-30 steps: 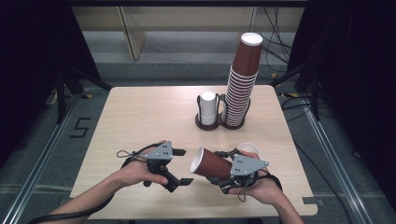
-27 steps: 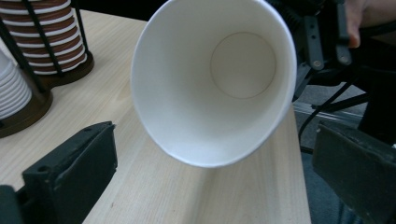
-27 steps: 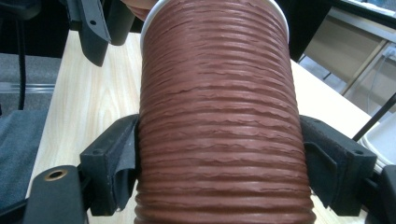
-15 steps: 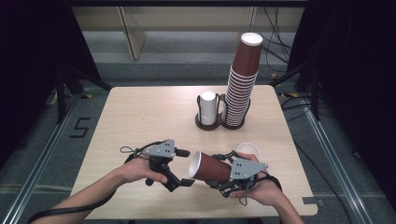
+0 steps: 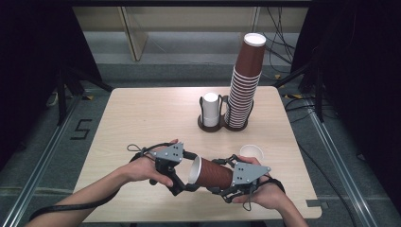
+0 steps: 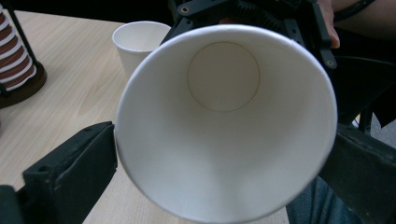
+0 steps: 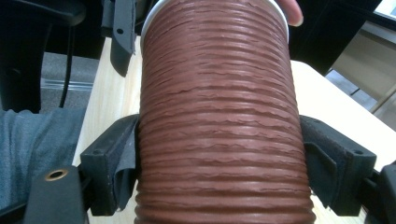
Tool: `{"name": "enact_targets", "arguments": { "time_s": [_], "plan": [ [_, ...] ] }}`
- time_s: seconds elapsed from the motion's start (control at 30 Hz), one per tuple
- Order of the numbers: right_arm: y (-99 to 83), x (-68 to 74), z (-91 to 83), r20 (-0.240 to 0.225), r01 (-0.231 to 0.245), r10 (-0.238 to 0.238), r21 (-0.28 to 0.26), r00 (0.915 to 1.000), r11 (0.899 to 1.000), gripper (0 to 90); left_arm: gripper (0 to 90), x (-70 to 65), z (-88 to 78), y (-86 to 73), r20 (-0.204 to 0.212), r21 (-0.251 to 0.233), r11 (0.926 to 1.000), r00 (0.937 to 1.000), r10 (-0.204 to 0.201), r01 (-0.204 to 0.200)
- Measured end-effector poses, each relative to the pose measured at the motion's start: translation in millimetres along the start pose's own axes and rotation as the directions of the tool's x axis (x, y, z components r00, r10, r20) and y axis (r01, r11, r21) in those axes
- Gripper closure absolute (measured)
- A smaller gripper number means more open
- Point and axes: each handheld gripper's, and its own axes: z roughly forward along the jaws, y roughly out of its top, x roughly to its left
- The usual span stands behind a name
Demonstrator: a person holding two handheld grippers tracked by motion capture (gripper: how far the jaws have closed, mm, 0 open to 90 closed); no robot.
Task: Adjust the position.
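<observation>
Ribbed brown paper cup (image 5: 213,174) lies on its side above the table's (image 5: 142,118) near edge, pinched around its body by the right gripper (image 5: 227,182) fingers (image 7: 112,163). Its white rim sits between the left gripper (image 5: 182,182) fingers (image 6: 70,172), which touch it on both sides. A small white cup (image 5: 251,153) stands just beyond, and a tall cup stack (image 5: 243,85) in a holder (image 5: 222,124) farther back.

Behind your work: tall brown cup stack (image 5: 245,82) and white inverted cup (image 5: 211,108) in dark holder (image 5: 222,124); loose white cup (image 5: 251,152) upright on table (image 5: 142,113).
</observation>
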Motion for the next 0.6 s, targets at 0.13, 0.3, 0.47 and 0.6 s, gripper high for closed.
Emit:
{"name": "enact_targets", "arguments": {
  "time_s": [0.13,0.3,0.47,0.6],
  "plan": [
    [1.5,0.6,1.5,-0.017,0.001,-0.001,-0.002,0.9999,1.000,20.2,0.0,-2.0,2.4,0.9,-0.007,0.028,0.9994,0.9998,0.021,-0.021],
    [2.4,2.2,2.2,-0.025,0.011,-0.011,-0.006,0.9996,1.000,20.2,0.0,-2.1,4.5,-0.9,-0.008,0.035,0.9990,0.9995,0.030,-0.029],
    [0.4,2.1,4.2,-0.035,0.006,-0.006,-0.001,0.9994,1.000,20.2,0.0,-1.9,7.2,-1.7,-0.002,0.039,0.9988,0.9996,0.028,-0.028],
    [-1.3,3.3,4.3,-0.035,-0.004,0.004,-0.006,0.9994,1.000,20.2,0.0,-2.4,9.5,-2.4,0.006,0.046,0.9982,0.9993,0.037,-0.037]
  ]
}}
